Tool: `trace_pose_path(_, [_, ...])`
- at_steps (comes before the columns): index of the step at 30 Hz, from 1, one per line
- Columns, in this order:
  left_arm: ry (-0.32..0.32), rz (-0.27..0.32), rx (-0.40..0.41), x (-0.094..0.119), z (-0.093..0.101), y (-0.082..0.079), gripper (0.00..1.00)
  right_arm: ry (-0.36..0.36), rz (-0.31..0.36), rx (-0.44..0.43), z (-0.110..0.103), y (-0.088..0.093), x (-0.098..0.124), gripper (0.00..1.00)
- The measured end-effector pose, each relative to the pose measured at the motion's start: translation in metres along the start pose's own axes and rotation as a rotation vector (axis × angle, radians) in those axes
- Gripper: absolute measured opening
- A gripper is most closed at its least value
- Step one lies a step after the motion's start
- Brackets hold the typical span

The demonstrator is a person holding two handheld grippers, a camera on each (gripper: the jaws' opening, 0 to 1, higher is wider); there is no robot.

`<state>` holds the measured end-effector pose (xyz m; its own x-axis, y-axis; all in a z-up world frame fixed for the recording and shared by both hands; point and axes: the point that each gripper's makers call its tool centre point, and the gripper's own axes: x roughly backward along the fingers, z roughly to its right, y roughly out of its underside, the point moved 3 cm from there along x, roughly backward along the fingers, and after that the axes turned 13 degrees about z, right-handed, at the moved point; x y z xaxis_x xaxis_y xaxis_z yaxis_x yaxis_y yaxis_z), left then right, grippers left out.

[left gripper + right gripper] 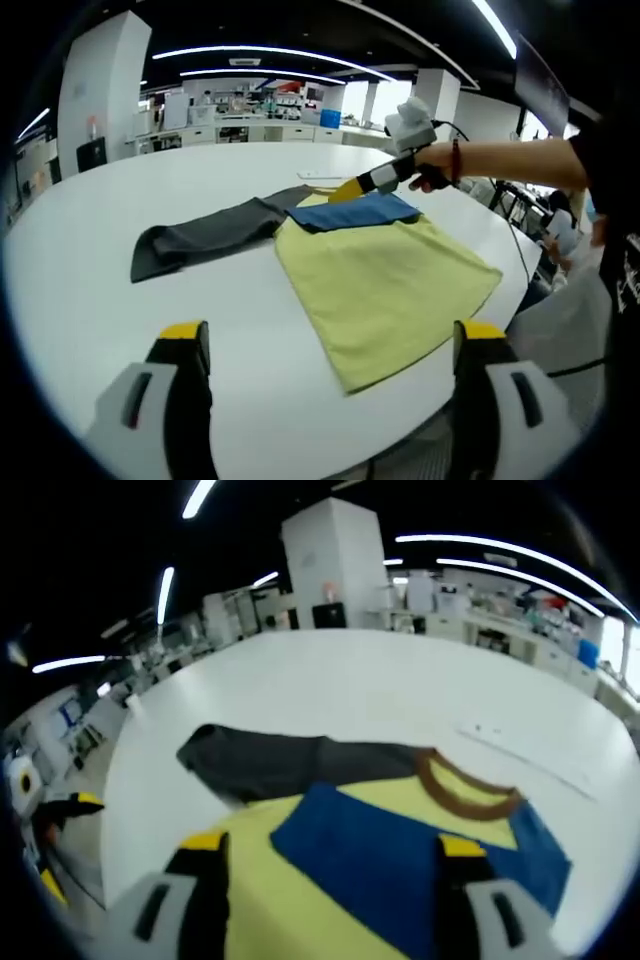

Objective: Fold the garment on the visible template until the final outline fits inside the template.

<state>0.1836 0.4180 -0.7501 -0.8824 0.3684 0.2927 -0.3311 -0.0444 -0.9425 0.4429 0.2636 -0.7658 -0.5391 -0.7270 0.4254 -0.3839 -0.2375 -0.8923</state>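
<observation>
garment (385,285): yellow tee flat on white worktop (90,260), dark sleeve (205,238) out to side, blue part (355,212) folded over near collar (468,792)
L tool (335,385): jaws apart, empty, near worktop edge
R tool (335,875): jaws apart, empty, above blue fold
</observation>
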Motion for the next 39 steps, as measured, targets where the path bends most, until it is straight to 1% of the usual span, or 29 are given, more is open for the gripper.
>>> trace_pose_path(1, [-0.001, 0.001, 0.003, 0.0, 0.0, 0.0, 0.99, 0.002, 0.002, -0.003, 0.001, 0.0, 0.001, 0.87])
trace_pose_path(4, [-0.006, 0.003, 0.006, -0.001, -0.002, -0.001, 0.99, 0.027, 0.013, -0.031, 0.017, 0.001, 0.014, 0.87])
trace_pose_path(6, [-0.002, 0.002, 0.003, -0.002, -0.002, -0.002, 0.99, 0.046, 0.014, -0.043, 0.02, 0.004, 0.025, 0.86])
trace_pose_path(7, [0.0, 0.003, -0.001, -0.002, -0.002, -0.003, 0.99, 0.067, 0.015, -0.056, 0.028, 0.006, 0.029, 0.85])
trace_pose_path(12, [0.014, 0.008, -0.007, -0.006, 0.001, -0.006, 0.99, 0.105, 0.012, -0.073, 0.044, 0.015, 0.054, 0.8])
trace_pose_path(13, [0.016, 0.008, -0.008, -0.007, 0.001, -0.007, 0.99, 0.121, 0.008, -0.079, 0.056, 0.017, 0.054, 0.78])
trace_pose_path(15, [0.024, 0.005, -0.01, -0.008, 0.002, -0.006, 0.99, 0.132, 0.011, -0.082, 0.062, 0.019, 0.062, 0.76])
trace_pose_path(16, [0.026, 0.003, -0.012, -0.008, 0.003, -0.006, 0.99, 0.147, 0.012, -0.084, 0.068, 0.021, 0.067, 0.75])
trace_pose_path(17, [0.029, 0.003, -0.014, -0.008, 0.003, -0.006, 0.99, 0.157, 0.008, -0.085, 0.067, 0.023, 0.074, 0.74])
trace_pose_path(18, [0.03, 0.003, -0.013, -0.008, 0.003, -0.006, 0.99, 0.169, 0.007, -0.089, 0.071, 0.026, 0.08, 0.72])
trace_pose_path(20, [0.035, 0.002, -0.012, -0.009, 0.004, -0.006, 0.99, 0.194, 0.011, -0.109, 0.081, 0.029, 0.087, 0.7])
trace_pose_path(22, [0.039, 0.001, -0.015, -0.009, 0.005, -0.007, 0.99, 0.203, 0.014, -0.114, 0.087, 0.031, 0.092, 0.67])
trace_pose_path(23, [0.041, 0.001, -0.016, -0.009, 0.005, -0.007, 0.99, 0.216, 0.007, -0.113, 0.097, 0.034, 0.094, 0.66])
trace_pose_path(24, [0.044, 0.002, -0.016, -0.01, 0.005, -0.007, 0.99, 0.224, 0.0, -0.109, 0.101, 0.036, 0.097, 0.64])
trace_pose_path(25, [0.045, 0.002, -0.016, -0.01, 0.005, -0.007, 0.99, 0.228, -0.008, -0.104, 0.098, 0.038, 0.102, 0.62])
trace_pose_path(28, [0.05, 0.0, -0.021, -0.01, 0.006, -0.008, 0.99, 0.243, -0.022, -0.096, 0.105, 0.045, 0.111, 0.56])
trace_pose_path(29, [0.052, -0.001, -0.021, -0.01, 0.006, -0.009, 0.99, 0.249, -0.027, -0.098, 0.104, 0.048, 0.118, 0.53])
trace_pose_path(32, [0.053, -0.003, -0.023, -0.011, 0.006, -0.009, 0.99, 0.259, -0.032, -0.096, 0.11, 0.054, 0.127, 0.42])
trace_pose_path(33, [0.052, -0.003, -0.023, -0.011, 0.006, -0.009, 0.99, 0.264, -0.038, -0.104, 0.12, 0.057, 0.126, 0.35])
trace_pose_path(34, [0.052, -0.004, -0.023, -0.012, 0.006, -0.009, 0.99, 0.269, -0.041, -0.111, 0.123, 0.059, 0.127, 0.31])
trace_pose_path(35, [0.053, -0.005, -0.024, -0.012, 0.006, -0.009, 0.99, 0.278, -0.044, -0.116, 0.117, 0.062, 0.134, 0.29])
trace_pose_path(36, [0.053, -0.005, -0.025, -0.012, 0.006, -0.009, 0.99, 0.28, -0.045, -0.117, 0.117, 0.064, 0.136, 0.26])
trace_pose_path(37, [0.054, -0.005, -0.026, -0.012, 0.006, -0.01, 0.99, 0.291, -0.046, -0.117, 0.122, 0.066, 0.136, 0.23])
trace_pose_path(39, [0.054, -0.007, -0.026, -0.012, 0.006, -0.01, 0.99, 0.296, -0.049, -0.118, 0.124, 0.07, 0.139, 0.19])
